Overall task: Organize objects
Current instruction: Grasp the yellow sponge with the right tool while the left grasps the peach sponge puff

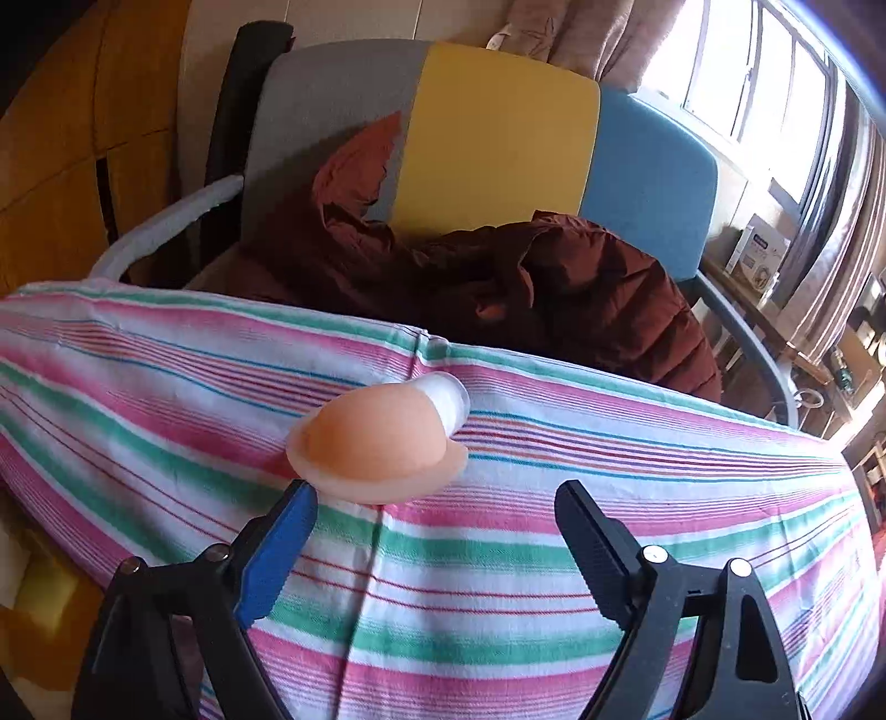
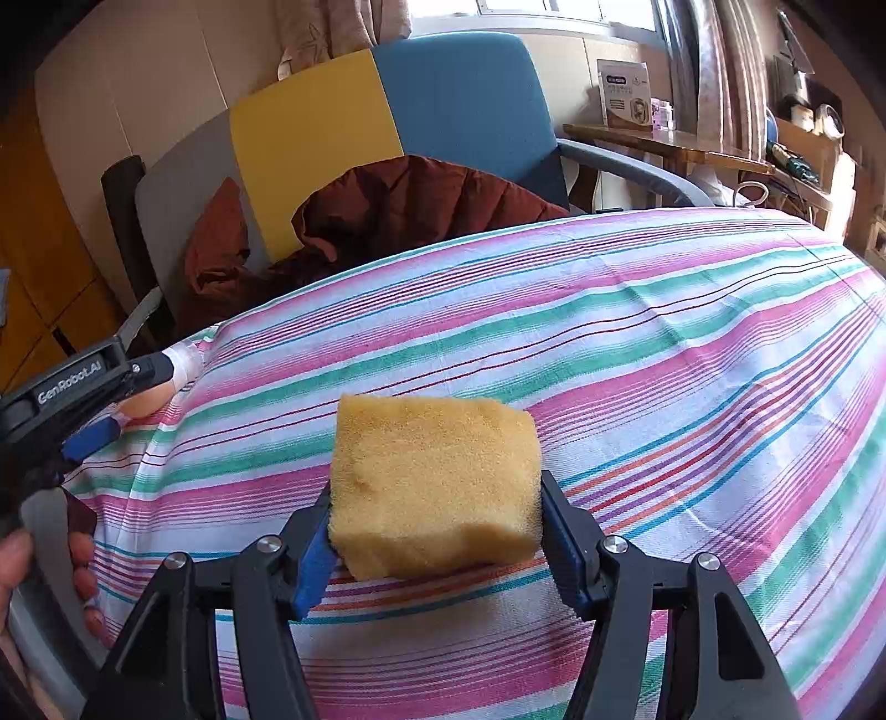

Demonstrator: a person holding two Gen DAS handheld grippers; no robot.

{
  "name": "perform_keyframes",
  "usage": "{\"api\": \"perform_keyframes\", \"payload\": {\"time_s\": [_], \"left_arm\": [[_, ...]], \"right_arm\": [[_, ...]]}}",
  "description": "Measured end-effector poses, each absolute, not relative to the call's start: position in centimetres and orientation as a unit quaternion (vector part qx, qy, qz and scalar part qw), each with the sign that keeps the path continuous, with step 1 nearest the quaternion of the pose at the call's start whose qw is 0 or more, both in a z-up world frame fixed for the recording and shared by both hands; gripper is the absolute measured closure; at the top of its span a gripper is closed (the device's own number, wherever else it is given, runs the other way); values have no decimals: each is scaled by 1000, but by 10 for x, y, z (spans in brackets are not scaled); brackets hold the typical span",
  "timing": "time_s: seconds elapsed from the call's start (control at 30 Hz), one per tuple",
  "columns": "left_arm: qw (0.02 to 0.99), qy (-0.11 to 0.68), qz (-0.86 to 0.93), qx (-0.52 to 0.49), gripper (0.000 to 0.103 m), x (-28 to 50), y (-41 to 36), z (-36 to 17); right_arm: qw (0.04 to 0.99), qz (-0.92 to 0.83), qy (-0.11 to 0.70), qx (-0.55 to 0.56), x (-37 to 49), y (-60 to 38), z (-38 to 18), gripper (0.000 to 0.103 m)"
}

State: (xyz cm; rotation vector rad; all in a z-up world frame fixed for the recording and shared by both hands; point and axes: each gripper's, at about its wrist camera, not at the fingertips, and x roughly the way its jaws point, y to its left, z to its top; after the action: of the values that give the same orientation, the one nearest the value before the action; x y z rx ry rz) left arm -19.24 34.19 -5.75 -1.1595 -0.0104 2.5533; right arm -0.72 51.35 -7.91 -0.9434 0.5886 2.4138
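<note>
One sponge [image 2: 434, 487] clamped in right gripper [image 2: 434, 531], left gripper [image 1: 434, 515] spread

A yellow porous sponge block [image 2: 434, 487] sits level, pinched at its two sides, just above the striped cloth. A peach dome-shaped silicone piece [image 1: 376, 443] with a flat brim and clear tip lies on the cloth.

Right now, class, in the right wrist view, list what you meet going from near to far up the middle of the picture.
Right tool gripping the yellow sponge → striped cloth → dark red jacket → chair backrest → window.
</note>
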Motion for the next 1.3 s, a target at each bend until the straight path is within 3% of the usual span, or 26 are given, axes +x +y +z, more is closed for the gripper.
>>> {"api": "perform_keyframes", "payload": {"time_s": [0.17, 0.37, 0.5, 0.7, 0.9, 1.17, 1.3], "left_arm": [[121, 47, 894, -428, 14, -218, 343, -63], [152, -2, 880, -451, 14, -212, 326, -42], [183, 70, 895, -401, 12, -219, 345, -20], [205, 188, 850, -447, 12, -247, 372, -57], [195, 204, 842, -460, 12, -252, 371, -80], [197, 141, 847, -472, 46, -237, 364, -81], [196, 117, 855, -466, 50, -218, 357, -79]], "right_arm": [[236, 883, 219, -342, -6, 513, -80, 38], [234, 883, 222, -341, -5, 514, -80, 37], [234, 883, 223, -340, -5, 515, -80, 37], [233, 883, 223, -340, -6, 515, -80, 37], [232, 883, 225, -339, -7, 515, -80, 37], [232, 884, 225, -338, -8, 514, -81, 37], [231, 884, 226, -337, -7, 514, -81, 37]]}}
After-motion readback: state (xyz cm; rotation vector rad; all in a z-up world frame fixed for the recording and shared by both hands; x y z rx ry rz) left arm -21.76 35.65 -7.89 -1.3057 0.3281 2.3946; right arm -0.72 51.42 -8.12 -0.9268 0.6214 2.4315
